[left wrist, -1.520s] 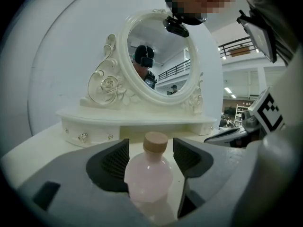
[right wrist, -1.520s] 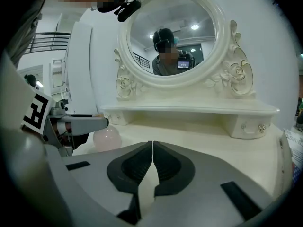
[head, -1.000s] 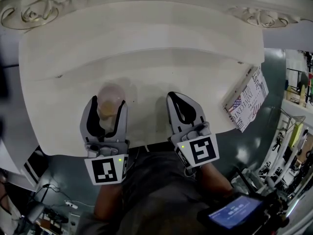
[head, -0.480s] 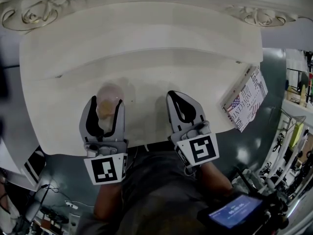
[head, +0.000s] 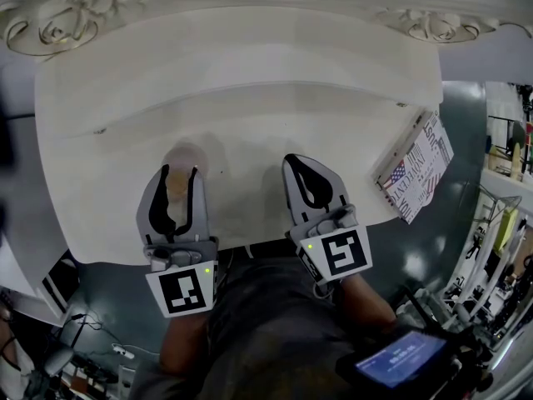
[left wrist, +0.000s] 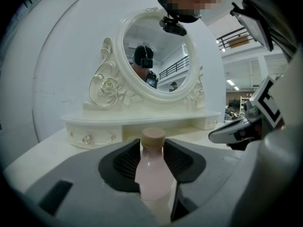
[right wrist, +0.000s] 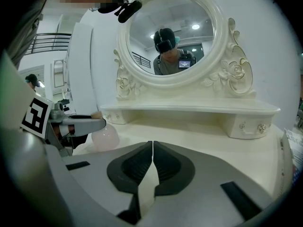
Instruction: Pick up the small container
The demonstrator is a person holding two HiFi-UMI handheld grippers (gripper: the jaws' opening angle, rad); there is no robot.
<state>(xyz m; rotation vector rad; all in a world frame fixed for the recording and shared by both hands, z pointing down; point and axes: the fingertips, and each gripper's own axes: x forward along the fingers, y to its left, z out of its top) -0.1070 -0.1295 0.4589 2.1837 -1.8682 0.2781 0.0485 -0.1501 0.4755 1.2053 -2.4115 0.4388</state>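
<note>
The small container [left wrist: 152,174] is a pale pink bottle with a tan cap, standing upright on the white vanity top [head: 250,140]. My left gripper [left wrist: 152,148] is around it and its jaws are closing, with the dark pads against the bottle's sides. From above, the bottle [head: 177,183] shows between the left gripper's [head: 178,172] fingers near the table's front edge. To its right, my right gripper [head: 293,162] rests on the table, shut and empty. In the right gripper view the right gripper's [right wrist: 152,143] jaws meet, and the bottle [right wrist: 105,137] shows at the left.
A raised drawer shelf [head: 250,82] and an ornate oval mirror [left wrist: 154,51] stand at the back of the vanity. A printed magazine [head: 416,169] overhangs the table's right edge. The front edge [head: 250,244] runs just behind both grippers.
The left gripper's jaws have narrowed from wide apart to close around the bottle. The right gripper has stayed put.
</note>
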